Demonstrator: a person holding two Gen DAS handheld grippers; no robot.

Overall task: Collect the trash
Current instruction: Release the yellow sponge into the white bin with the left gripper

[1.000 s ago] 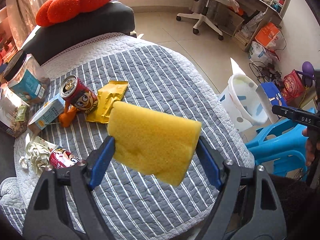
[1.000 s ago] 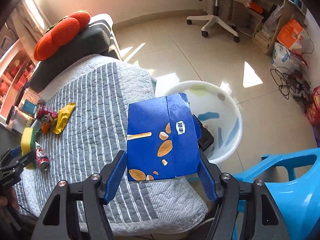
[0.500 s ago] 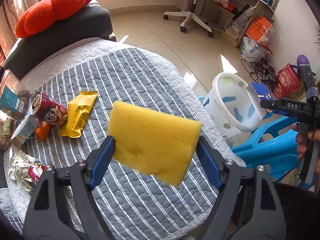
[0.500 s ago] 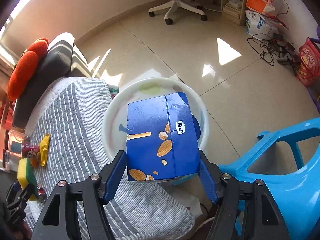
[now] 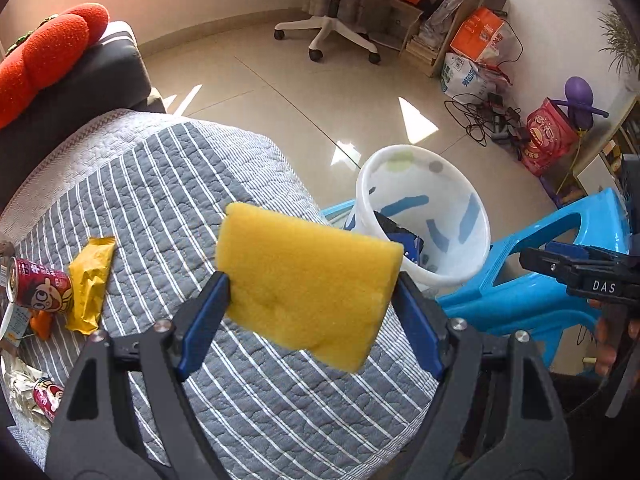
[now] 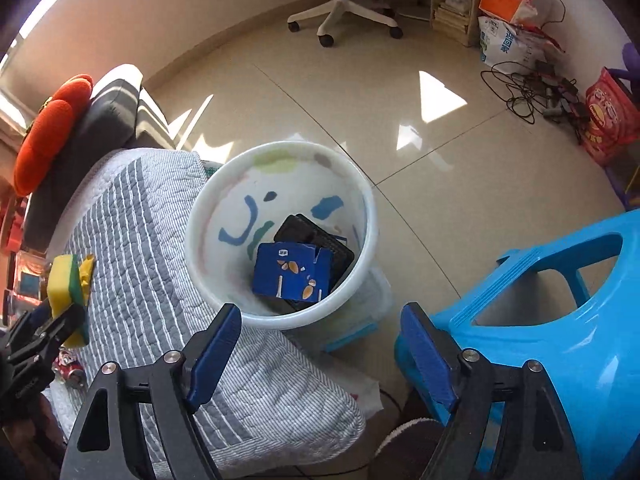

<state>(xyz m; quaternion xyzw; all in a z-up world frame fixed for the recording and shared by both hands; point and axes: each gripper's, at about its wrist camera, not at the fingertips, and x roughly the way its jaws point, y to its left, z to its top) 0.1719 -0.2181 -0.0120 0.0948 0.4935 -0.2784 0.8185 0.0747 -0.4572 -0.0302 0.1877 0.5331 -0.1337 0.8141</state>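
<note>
On the quilted tabletop (image 5: 168, 200), far left, red cans (image 5: 38, 292) and a yellow wrapper (image 5: 90, 280) remain. Our left gripper (image 5: 310, 304) is clamped on a yellow sponge (image 5: 308, 280). Our right gripper (image 6: 320, 354) hangs empty, jaws apart, above the white bin (image 6: 212, 208) holding the blue snack box (image 6: 292, 278).

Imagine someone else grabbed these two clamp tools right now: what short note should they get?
Left gripper: shut on the yellow sponge, held above the striped quilt.
Right gripper: open and empty, above the white bin.
Done: the blue snack box lies in the bin on a black item.
Left: drop the sponge in, then fetch the yellow wrapper, the two red cans, crumpled paper and the other bits at the quilt's edge.
</note>
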